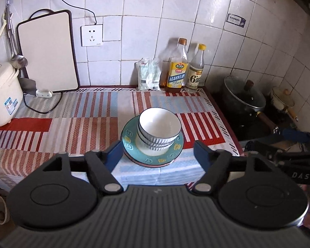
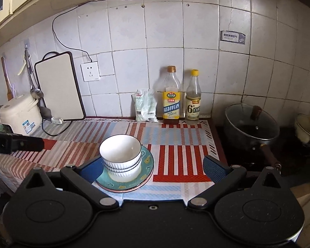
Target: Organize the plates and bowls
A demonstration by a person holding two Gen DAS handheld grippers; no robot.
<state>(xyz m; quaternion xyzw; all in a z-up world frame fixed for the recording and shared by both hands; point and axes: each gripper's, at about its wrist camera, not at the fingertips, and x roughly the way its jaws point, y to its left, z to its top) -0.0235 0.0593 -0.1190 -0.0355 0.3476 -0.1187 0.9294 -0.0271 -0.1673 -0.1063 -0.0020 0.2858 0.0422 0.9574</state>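
A stack of white ribbed bowls [image 1: 159, 128] sits on a teal plate [image 1: 175, 146] with yellow marks. That plate lies on a pink-rimmed plate, all on the striped counter mat. My left gripper [image 1: 157, 148] hovers near the front of the stack, open wide, with its blue pads either side of the plate and nothing pressed. In the right wrist view the bowls [image 2: 119, 150] and teal plate [image 2: 147, 161] lie left of centre. My right gripper [image 2: 153, 166] is open and empty, its left finger in front of the stack's left side.
At the back wall stand two bottles [image 1: 176, 70], a white packet [image 1: 148, 74] and a cutting board [image 1: 47, 51]. A rice cooker [image 1: 2, 95] sits at the left. A lidded pot [image 1: 243, 97] and a small pan [image 1: 283, 101] stand on the stove at the right.
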